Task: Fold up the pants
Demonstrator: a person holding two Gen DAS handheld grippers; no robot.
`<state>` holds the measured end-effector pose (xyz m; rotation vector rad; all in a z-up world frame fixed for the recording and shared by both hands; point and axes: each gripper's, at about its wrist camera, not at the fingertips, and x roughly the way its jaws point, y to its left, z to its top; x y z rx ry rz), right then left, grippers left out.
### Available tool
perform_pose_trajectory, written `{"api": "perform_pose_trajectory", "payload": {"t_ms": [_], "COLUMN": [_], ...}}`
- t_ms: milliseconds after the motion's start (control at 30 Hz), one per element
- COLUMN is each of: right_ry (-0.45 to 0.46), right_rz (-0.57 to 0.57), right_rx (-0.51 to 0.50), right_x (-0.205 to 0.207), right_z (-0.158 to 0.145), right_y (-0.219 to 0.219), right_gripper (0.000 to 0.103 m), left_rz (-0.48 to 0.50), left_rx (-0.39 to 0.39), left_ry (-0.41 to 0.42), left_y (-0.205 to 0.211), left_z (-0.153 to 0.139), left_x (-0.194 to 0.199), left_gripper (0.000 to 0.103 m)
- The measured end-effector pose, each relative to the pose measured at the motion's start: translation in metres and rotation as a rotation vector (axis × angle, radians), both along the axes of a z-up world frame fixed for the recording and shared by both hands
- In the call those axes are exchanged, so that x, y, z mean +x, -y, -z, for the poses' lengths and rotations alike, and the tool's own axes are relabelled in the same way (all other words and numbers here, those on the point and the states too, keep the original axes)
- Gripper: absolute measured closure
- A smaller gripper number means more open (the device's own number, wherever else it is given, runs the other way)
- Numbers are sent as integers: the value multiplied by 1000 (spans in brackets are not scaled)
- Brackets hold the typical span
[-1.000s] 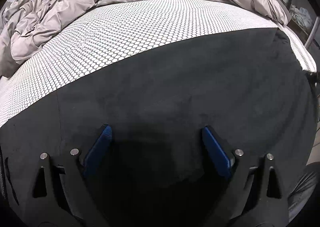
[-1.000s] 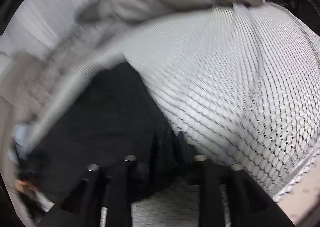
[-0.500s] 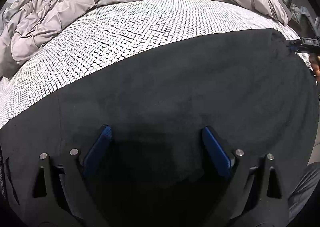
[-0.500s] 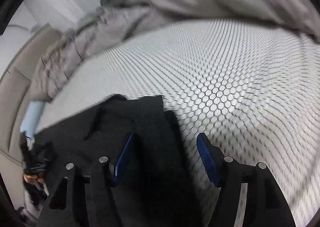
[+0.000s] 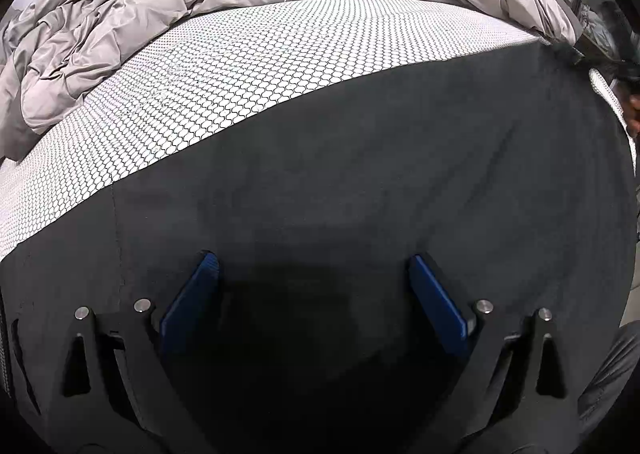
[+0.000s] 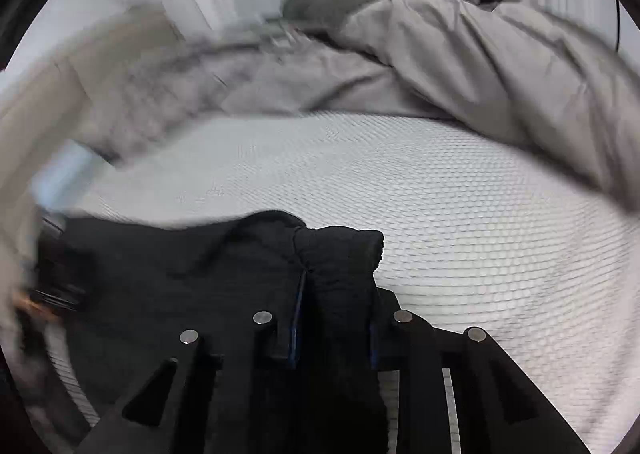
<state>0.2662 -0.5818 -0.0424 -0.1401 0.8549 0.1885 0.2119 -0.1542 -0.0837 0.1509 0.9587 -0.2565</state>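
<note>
Pinching a bunched pants [image 6: 336, 254] edge, right hand-held gripper [image 6: 334, 318] just closed; left hand-held gripper [image 5: 314, 294] spread.

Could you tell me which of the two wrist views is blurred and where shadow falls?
Left wrist view: sharp, with a dark shadow on the pants between the open left gripper fingers. Right wrist view: motion-smeared duvet and left edge; bunched fabric clamped in the right gripper.

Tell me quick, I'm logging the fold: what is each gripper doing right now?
Left gripper: open, holding nothing, jaws wide apart over the black pants.
Right gripper: just closed, shut on a bunched end of the pants.
</note>
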Motion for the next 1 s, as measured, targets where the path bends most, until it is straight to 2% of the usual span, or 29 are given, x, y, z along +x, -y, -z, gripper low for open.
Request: {"api": "perform_pose_trajectory", "payload": {"t_ms": [33, 67, 100, 133, 200, 267, 333, 367, 467, 533, 567, 600, 667, 700, 733, 800, 867, 1000], "right_ry": [-57, -94, -52, -15, 65, 146, 174, 165, 125, 89, 68, 43, -20, -10, 7, 8, 61, 114], "right_rz": [41, 87, 146, 187, 270, 319, 293, 232, 138, 69, 20, -23, -100, -121, -131, -62, 107, 411], "right_rx": [-46, -84, -85, -79, -55, -75, -63, -51, -46, -27, -26, -51, -185, -250, -257, -234, -307, -312], "right_x": [9, 16, 15, 9, -11, -46, -76, -94, -121, -122, -125, -126, -125, -129, -132, -134, -137, -157], "right_z": [12, 24, 22, 15, -5, -26, -36, -37, -21, 3, 16, 31, 60, 67, 68, 62, 56, 44], "right_y": [0, -1, -2, -1, -3, -19, -41, -62, -108, -152, -171, -185, -213, -219, -215, -186, -146, -66], "right_gripper": [63, 55, 40, 33, 24, 22, 6, 0, 0, 0, 0, 0, 1, 1, 1, 1, 1, 0], "left_rz": [-1, 1, 1, 0, -12, -13, 26, 70, 150, 207, 210, 210, 203, 187, 171, 125, 98, 95], "left_rx": [2, 1, -1, -5, -2, -9, -59, -101, -145, -120, -80, -80, -106, -108, -106, -99, -114, -107], "left_ry": [0, -1, -1, -3, 4, 31, 73, 96, 76, 31, 33, 36, 6, -9, -6, 1, 4, 17], "left_y": [0, -1, -2, -3, -6, -6, 1, 10, 37, 58, 65, 64, 55, 46, 39, 21, 7, -2], "left_z": [0, 0, 0, -1, -6, -15, -30, -36, -30, -15, -8, -7, -7, -8, -8, -7, -5, -4], "left_x": [0, 0, 0, 0, -2, -9, -22, -32, -44, -48, -50, -51, -51, -50, -51, -51, -56, -56], "left_gripper": [8, 8, 8, 8, 10, 15, 14, 13, 11, 11, 10, 10, 9, 9, 8, 7, 6, 5]}}
